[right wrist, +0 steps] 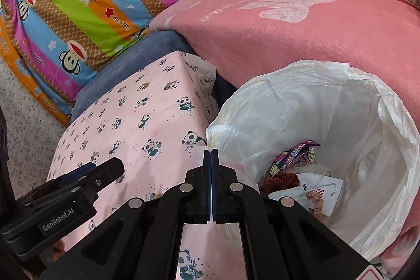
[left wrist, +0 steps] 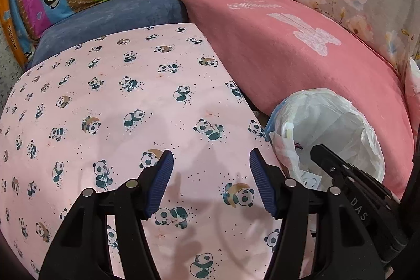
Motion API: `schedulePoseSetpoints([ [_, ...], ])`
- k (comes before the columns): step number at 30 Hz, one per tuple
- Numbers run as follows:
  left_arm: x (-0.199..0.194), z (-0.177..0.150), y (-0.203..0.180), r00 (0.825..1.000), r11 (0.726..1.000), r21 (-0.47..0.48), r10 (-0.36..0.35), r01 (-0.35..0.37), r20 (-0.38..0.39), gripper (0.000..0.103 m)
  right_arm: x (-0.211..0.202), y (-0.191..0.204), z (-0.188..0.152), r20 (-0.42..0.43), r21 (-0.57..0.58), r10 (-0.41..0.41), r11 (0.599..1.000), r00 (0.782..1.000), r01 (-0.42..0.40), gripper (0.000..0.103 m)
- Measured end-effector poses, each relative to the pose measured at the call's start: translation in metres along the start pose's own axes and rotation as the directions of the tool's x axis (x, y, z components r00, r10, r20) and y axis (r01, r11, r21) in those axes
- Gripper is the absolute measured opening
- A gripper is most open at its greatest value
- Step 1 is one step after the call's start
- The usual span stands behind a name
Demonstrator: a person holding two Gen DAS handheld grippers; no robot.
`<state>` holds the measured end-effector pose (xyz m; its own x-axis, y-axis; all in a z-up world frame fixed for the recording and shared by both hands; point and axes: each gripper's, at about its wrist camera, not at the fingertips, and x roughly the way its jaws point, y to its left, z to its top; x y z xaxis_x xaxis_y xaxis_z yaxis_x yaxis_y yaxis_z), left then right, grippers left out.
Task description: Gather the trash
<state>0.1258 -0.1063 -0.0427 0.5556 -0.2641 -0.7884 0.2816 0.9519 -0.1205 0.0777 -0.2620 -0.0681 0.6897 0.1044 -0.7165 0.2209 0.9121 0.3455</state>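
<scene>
My right gripper [right wrist: 210,151] is clenched empty at the trash bag [right wrist: 302,101] rim; left gripper [left wrist: 211,162] fingers are released over the panda sheet [left wrist: 118,109].

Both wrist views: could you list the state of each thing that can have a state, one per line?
left gripper: open, empty, over the panda sheet.
right gripper: shut, at the bag's near rim; whether it pinches plastic is unclear.
trash bag: mouth open, lining the bin.
trash: lying in the bag's bottom, wrappers and a paper tag.
</scene>
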Motion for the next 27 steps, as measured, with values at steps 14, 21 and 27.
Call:
schedulePoseSetpoints([
  [14, 0.003, -0.005, 0.008, 1.0, 1.0, -0.007, 0.021, -0.021, -0.01, 0.057, 0.028, 0.012, -0.006, -0.046, -0.045, -0.039, 0.998, 0.998, 0.037, 0.016],
  [21, 0.003, -0.004, 0.007, 1.0, 1.0, -0.003, 0.017, -0.017, -0.011, 0.057, 0.013, 0.003, -0.003, -0.006, -0.025, -0.028, 0.999, 1.0, 0.028, 0.003],
  [27, -0.001, -0.007, -0.007, 1.0, 1.0, 0.021, 0.006, -0.006, -0.009, 0.057, -0.01, -0.012, 0.001, 0.041, 0.009, -0.056, 0.998, 0.998, 0.056, 0.003],
])
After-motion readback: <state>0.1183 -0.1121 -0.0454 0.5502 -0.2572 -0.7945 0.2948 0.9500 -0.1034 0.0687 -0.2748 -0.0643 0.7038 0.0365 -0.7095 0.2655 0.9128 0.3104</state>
